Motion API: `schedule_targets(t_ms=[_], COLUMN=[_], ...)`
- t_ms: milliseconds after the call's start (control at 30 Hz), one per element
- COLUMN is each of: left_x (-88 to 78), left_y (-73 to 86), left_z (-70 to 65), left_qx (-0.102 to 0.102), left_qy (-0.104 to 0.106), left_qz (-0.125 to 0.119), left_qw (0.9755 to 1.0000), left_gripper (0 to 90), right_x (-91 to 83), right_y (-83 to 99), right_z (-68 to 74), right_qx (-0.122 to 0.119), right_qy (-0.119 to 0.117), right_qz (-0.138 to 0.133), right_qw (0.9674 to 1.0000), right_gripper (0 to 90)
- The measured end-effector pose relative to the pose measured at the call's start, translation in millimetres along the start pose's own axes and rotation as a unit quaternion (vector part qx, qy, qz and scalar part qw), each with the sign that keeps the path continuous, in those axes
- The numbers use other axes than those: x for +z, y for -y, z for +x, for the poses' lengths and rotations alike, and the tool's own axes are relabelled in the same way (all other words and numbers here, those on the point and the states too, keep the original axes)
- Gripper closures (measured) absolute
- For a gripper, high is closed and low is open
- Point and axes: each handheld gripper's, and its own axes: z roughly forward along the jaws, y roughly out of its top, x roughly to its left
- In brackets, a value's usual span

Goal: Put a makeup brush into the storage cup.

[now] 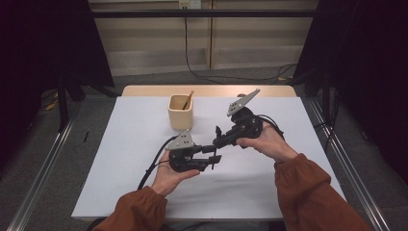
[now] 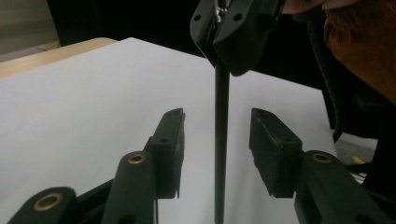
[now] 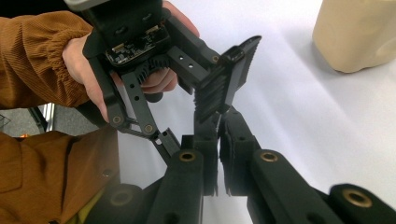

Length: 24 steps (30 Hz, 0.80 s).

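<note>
A person in rust-coloured sleeves stands at the near edge of the white table (image 1: 120, 159) with a gripper in each hand, the two tools meeting over its middle. The right gripper (image 3: 218, 151) is clamped all the way down on a thin black rod (image 2: 221, 140); in the right gripper view its two jaws press flat together with no gap between them. In the left gripper view that rod hangs straight down from the right tool's tip. It passes between the jaws of the left gripper (image 2: 217, 140), which stand partly apart. There is white table showing on either side of the rod, so neither pad is on it. From the high view the left gripper (image 1: 211, 156) lies low and roughly level above the table, pointing toward the person's right. The right gripper (image 1: 217, 137) slants down to meet it from the far right, and its grey plate tips up behind. Well apart from both, toward the far side of the table, a beige cup (image 1: 181, 111) stands upright. A brown stick (image 1: 187, 100) leans inside it against the rim
</note>
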Motion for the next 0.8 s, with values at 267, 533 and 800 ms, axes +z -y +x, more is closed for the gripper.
schedule_targets(t_ms=[267, 533, 800], left_x=[-3.2, -2.5, -4.3], left_y=[-1.9, -0.9, -2.0], left_z=[-3.5, -3.4, -4.1], left_qx=[0.011, 0.006, 0.006], left_qy=[-0.006, 0.002, -0.003], left_qz=[-0.015, -0.013, -0.015], left_qw=[0.9998, 0.9999, 0.9999], left_gripper=[74.9, 84.2, 85.6], right_x=[2.4, 1.3, 1.6], right_y=[1.9, 2.7, 5.2], right_z=[-0.7, 0.7, 1.2], right_qx=[0.003, 0.002, 0.000], right_qy=[-0.002, -0.006, -0.006], right_qz=[-0.003, -0.006, -0.021], right_qw=[1.0000, 1.0000, 0.9998], right_gripper=[85.7, 85.7, 85.1])
